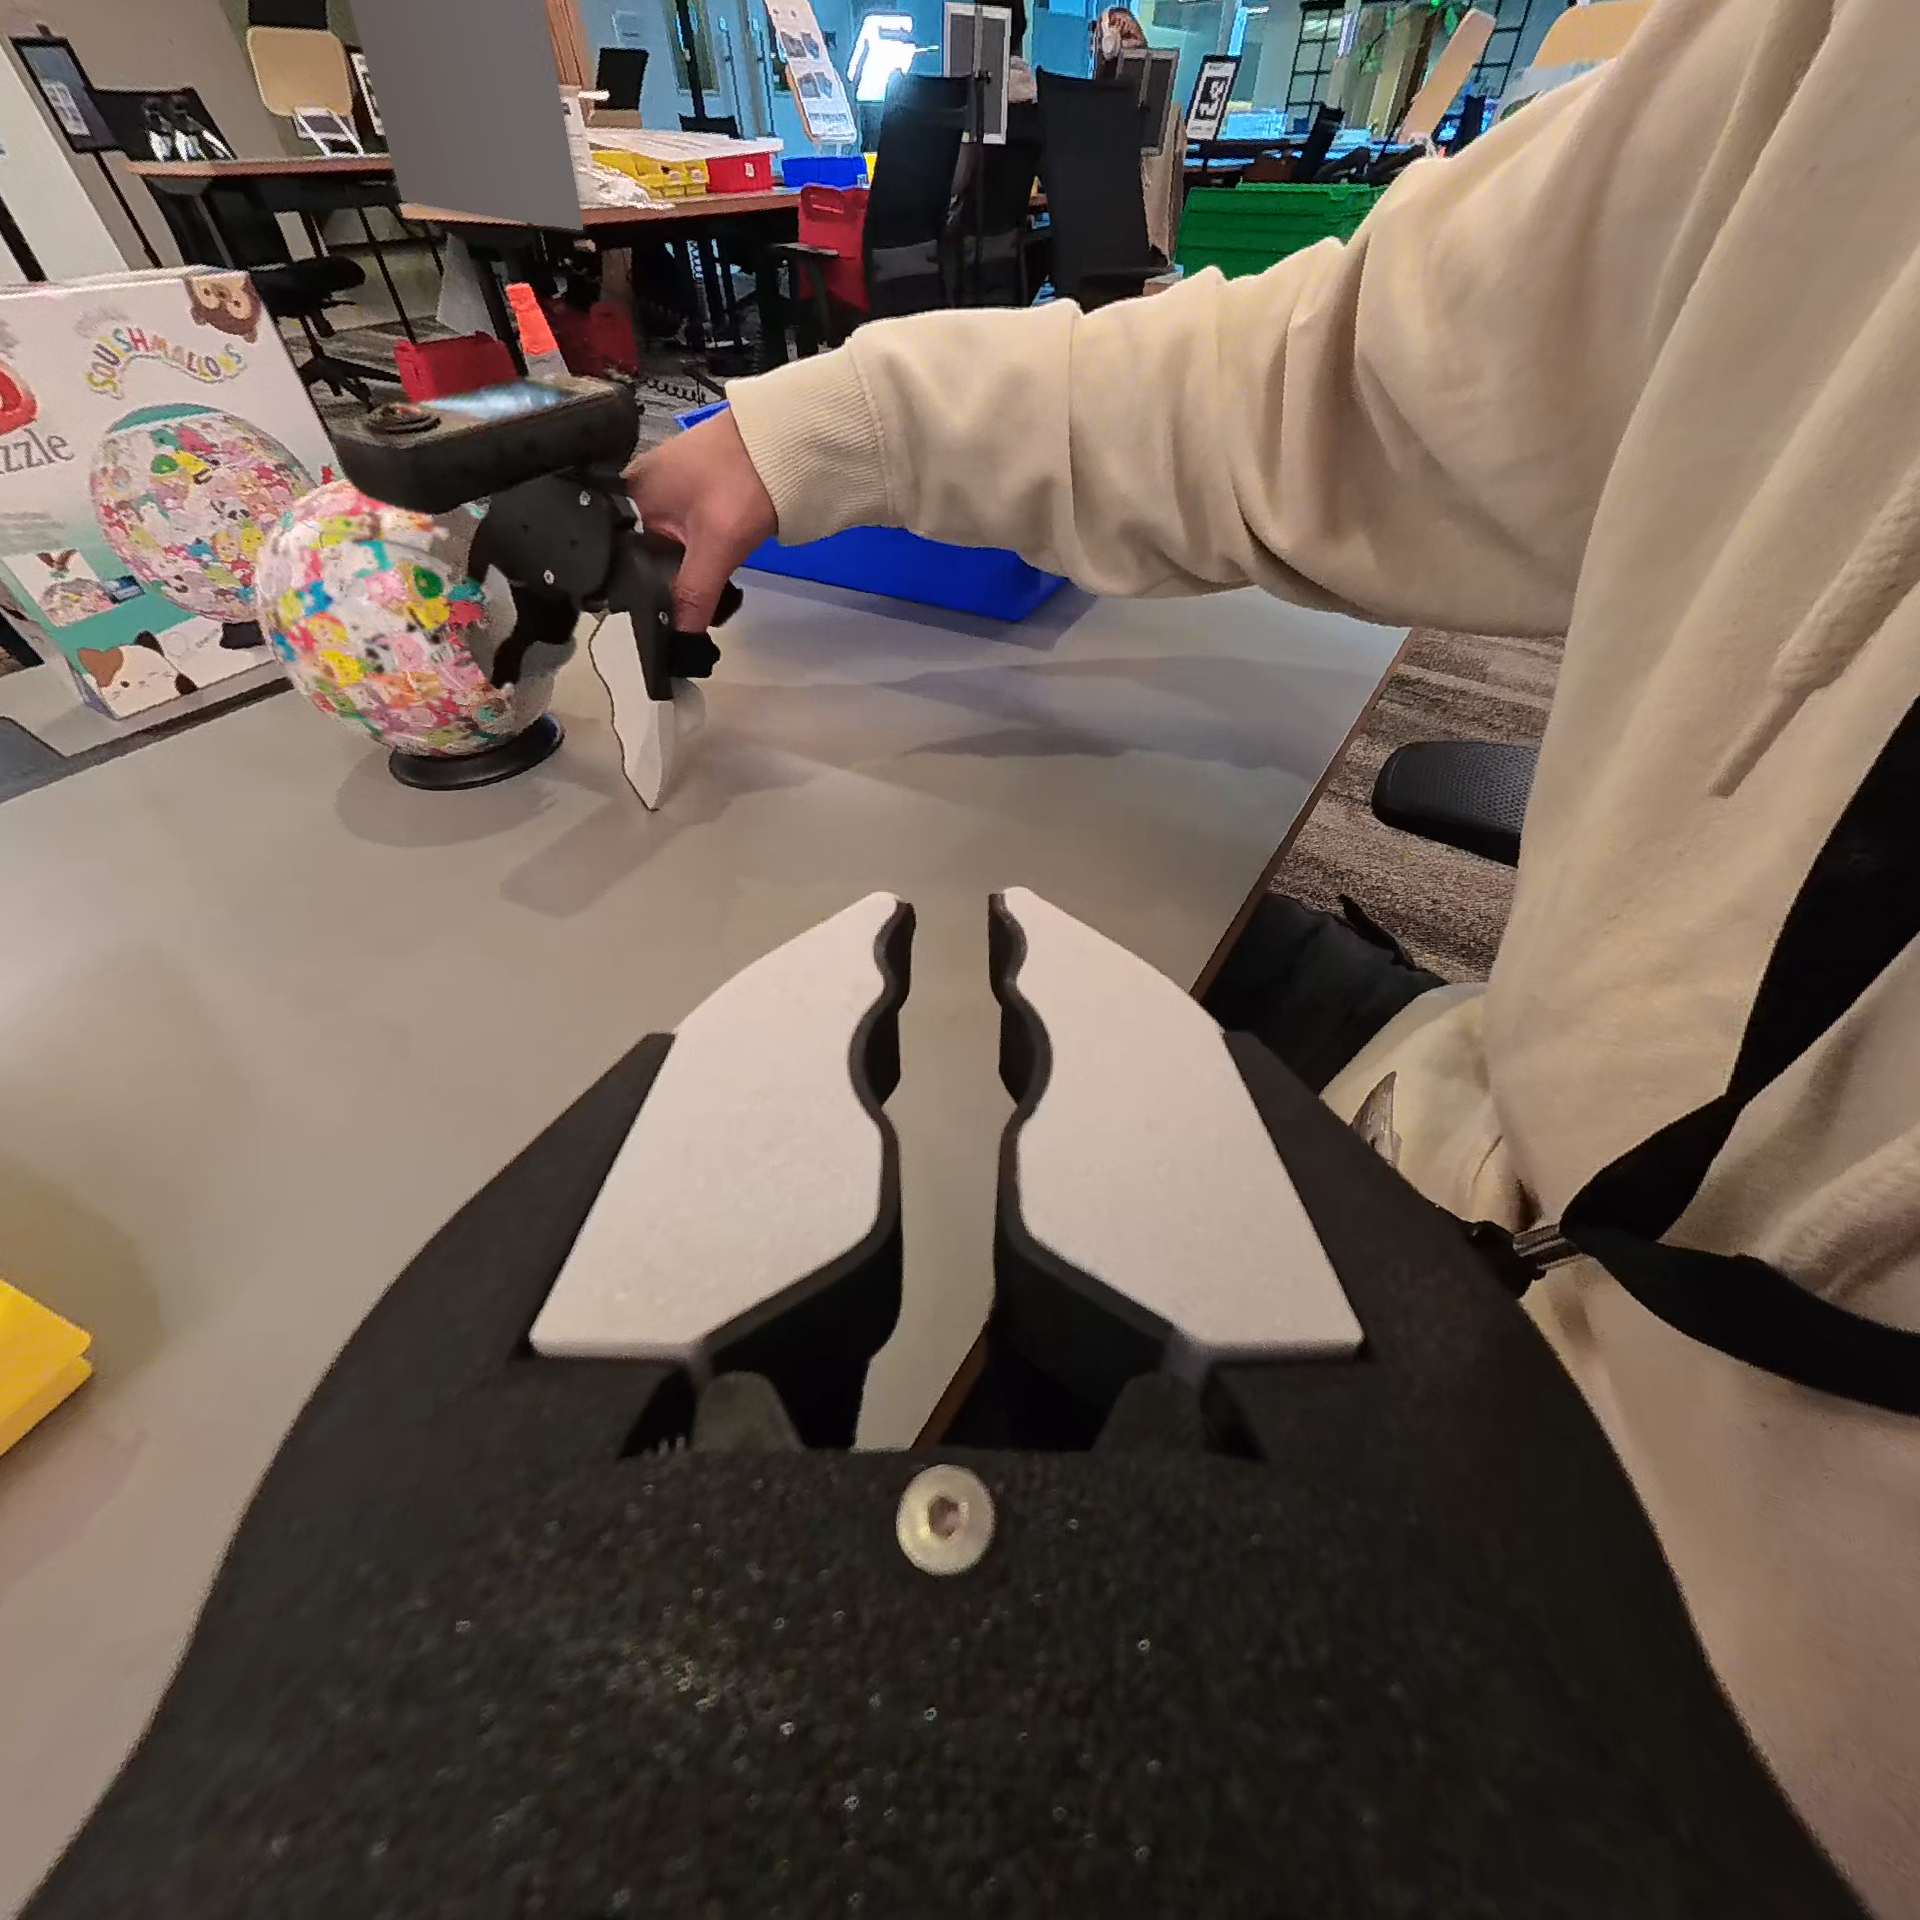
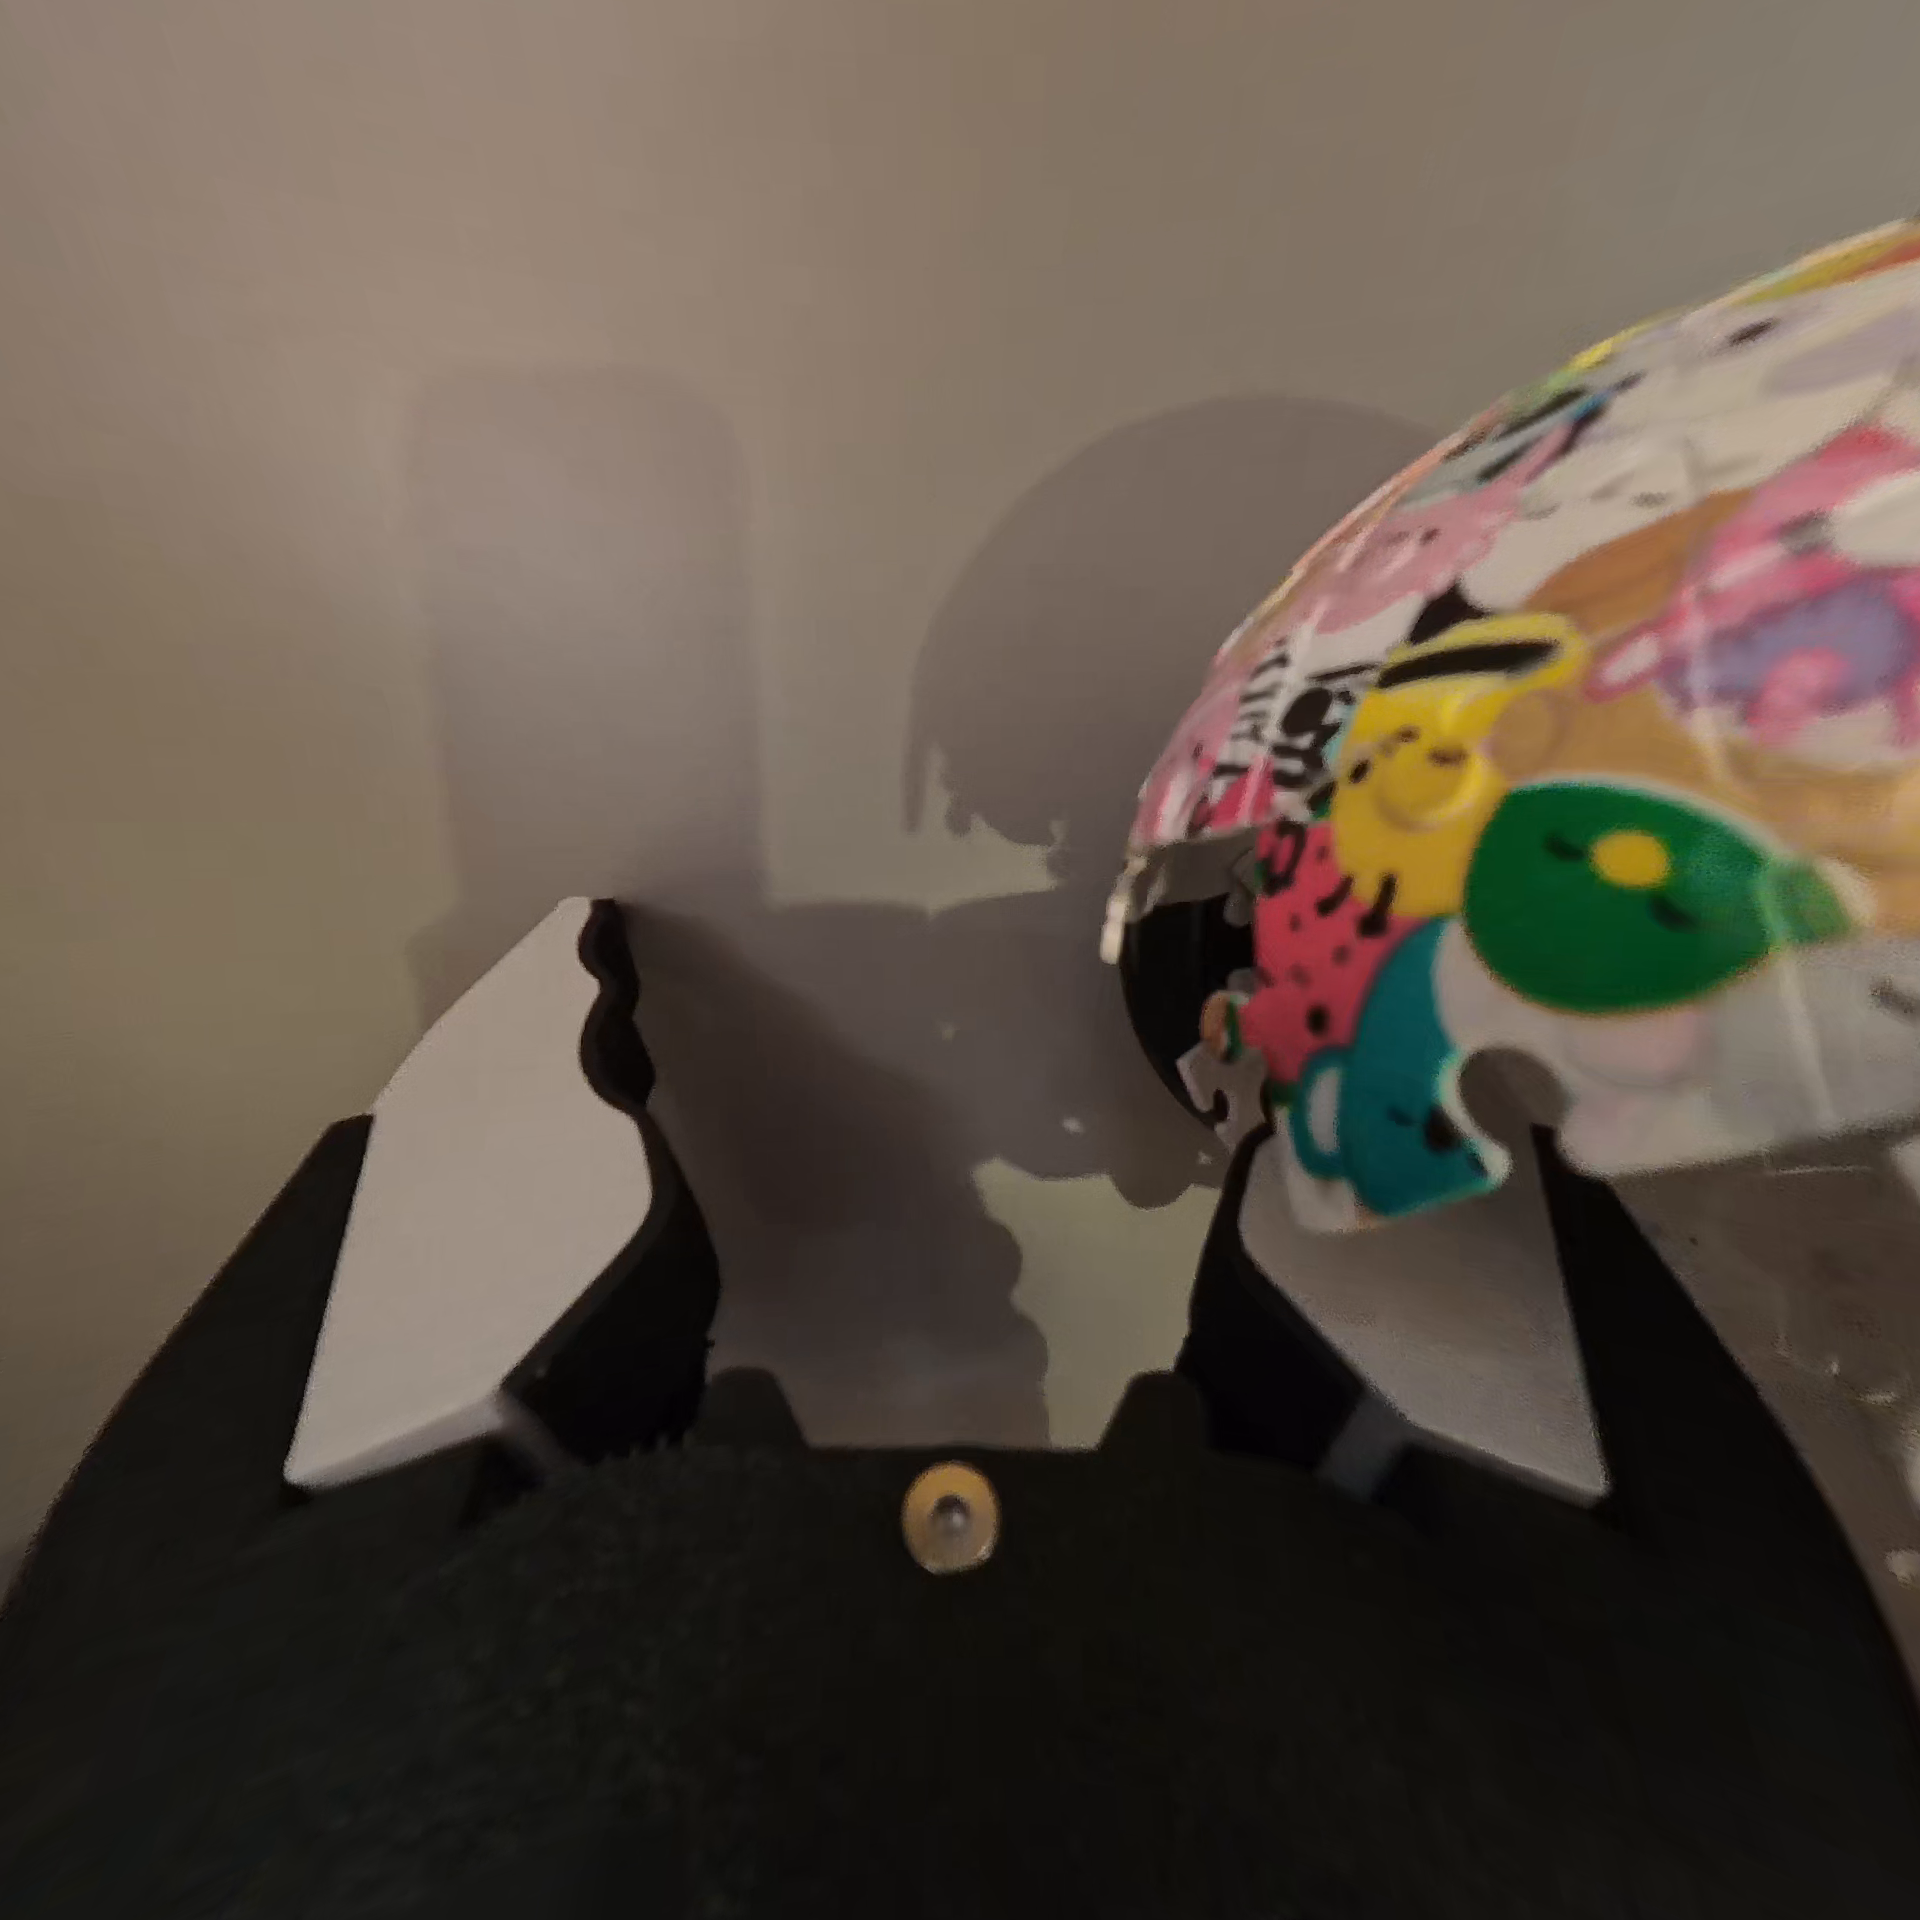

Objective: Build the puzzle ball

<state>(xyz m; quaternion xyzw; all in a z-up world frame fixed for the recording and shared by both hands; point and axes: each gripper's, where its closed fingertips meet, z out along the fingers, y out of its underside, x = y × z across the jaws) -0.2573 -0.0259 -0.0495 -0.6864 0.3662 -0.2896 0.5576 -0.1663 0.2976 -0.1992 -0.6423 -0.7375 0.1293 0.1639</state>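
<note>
The colourful puzzle ball stands on a black ring stand at the far left of the grey table. In the right wrist view the ball fills the right side, blurred, with a dark gap in its shell at the edge. My right gripper is wide open and empty. Its right finger lies partly under the ball's edge, and its left finger is over bare table. In the left wrist view the right gripper points down beside the ball. My left gripper is narrowly open and empty, low over the table.
The puzzle's box stands behind the ball at the left. A blue bin sits at the table's far side and a yellow bin at the left edge. The table's right edge runs near a person's cream sleeve and a chair armrest. The grippers' ends are close to 35 centimeters from one another.
</note>
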